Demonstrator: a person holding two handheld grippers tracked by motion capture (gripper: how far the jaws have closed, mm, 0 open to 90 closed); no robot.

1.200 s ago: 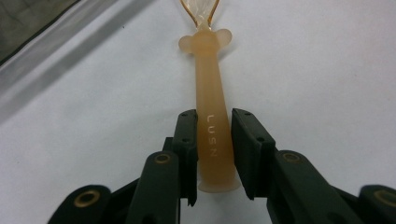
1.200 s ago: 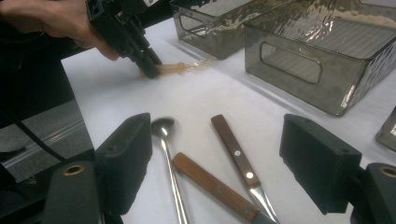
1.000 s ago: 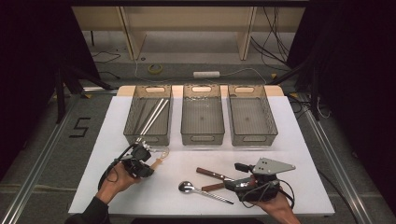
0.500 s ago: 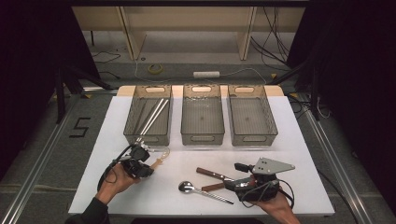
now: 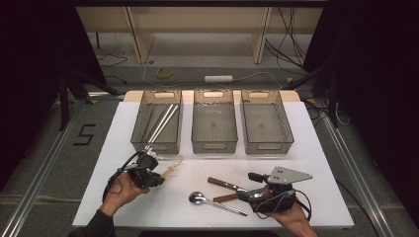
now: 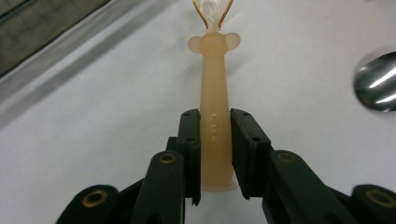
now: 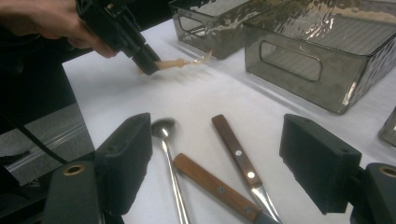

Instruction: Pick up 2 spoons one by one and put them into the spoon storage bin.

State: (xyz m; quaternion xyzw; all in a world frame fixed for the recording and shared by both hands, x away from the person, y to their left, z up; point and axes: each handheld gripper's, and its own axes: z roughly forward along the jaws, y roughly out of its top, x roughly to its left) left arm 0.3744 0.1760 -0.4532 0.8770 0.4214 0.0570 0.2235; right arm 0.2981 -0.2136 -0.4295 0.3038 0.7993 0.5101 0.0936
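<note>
My left gripper is shut on the peach-coloured handle of a small soft spoon with a clear bowl, at the front left of the white table. In the left gripper view both pads press on the small spoon's handle, which points away from me. My right gripper rests low at the front right, with its jaws wide open and nothing between them. Ahead of the right gripper lie a metal spoon and two wooden-handled knives. Farther off is the left gripper with the small spoon.
Three smoky clear bins stand in a row at the back: the left bin holds long metal sticks, the middle bin and the right bin look bare. The metal spoon and knives lie between the hands.
</note>
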